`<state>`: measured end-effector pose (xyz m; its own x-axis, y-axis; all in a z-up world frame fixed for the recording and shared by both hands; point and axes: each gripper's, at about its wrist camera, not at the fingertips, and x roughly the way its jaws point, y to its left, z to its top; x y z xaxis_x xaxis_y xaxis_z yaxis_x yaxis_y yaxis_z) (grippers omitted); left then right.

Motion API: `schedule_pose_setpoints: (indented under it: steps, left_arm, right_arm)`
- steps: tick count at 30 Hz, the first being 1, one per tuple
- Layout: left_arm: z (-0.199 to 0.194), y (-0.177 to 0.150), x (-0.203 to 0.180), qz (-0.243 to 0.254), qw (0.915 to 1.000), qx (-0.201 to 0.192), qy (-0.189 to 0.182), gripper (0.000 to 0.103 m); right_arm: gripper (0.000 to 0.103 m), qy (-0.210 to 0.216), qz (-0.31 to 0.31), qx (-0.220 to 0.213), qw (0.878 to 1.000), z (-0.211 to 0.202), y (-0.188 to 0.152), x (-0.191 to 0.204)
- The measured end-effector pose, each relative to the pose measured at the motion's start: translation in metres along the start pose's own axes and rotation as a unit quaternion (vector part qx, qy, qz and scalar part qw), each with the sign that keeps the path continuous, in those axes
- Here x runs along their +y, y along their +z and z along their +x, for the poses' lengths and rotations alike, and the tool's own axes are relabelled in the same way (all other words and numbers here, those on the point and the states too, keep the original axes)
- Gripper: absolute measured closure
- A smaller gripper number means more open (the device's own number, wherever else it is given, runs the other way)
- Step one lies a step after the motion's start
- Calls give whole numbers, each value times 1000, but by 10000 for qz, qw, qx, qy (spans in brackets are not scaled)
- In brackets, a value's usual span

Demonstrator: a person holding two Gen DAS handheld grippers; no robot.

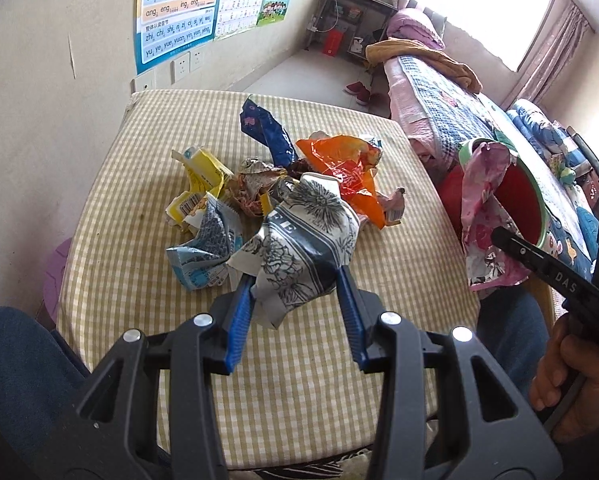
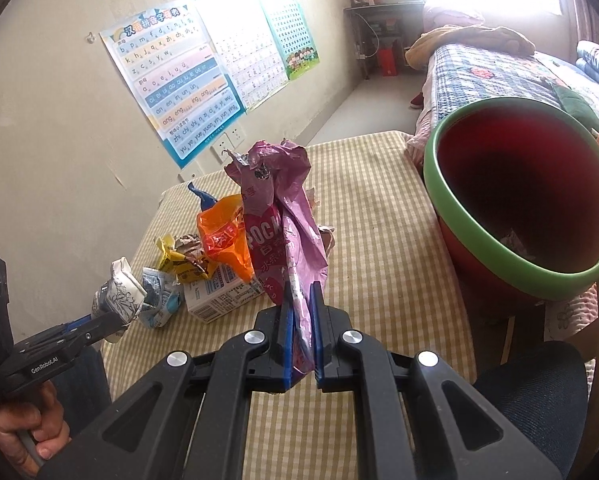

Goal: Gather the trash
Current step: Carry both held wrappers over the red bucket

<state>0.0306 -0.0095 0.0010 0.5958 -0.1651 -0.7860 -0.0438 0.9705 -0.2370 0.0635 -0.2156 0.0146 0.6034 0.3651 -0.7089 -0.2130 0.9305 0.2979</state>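
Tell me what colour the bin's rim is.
Green, around a red bin; clearest in the right wrist view.

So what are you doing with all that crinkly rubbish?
A person is tidying up trash with a gripper in each hand. The left gripper is clamped on a grey flowery wrapper, and the right gripper pinches a pink snack bag. More wrappers lie in a heap on the checked tablecloth. A red bin with a green rim waits beside the table.
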Motion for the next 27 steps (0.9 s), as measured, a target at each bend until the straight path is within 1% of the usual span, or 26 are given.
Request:
schedule_pose_setpoints:
  steps: [9, 16, 23, 27]
  left_arm:
    - [10, 22, -28, 221, 9996, 1, -192, 64]
    - [15, 41, -56, 426, 9984, -91, -373, 64]
    - [23, 58, -93, 659, 9959, -163, -595, 64]
    - [31, 68, -116, 775, 9938, -164, -782, 64]
  right_arm:
    - [96, 89, 261, -79, 9996, -7, 8, -20]
    - [96, 37, 442, -379, 9983, -29, 23, -40]
    - [96, -197, 578, -757, 9953, -60, 43, -70]
    - [95, -385, 667, -889, 9931, -75, 52, -95]
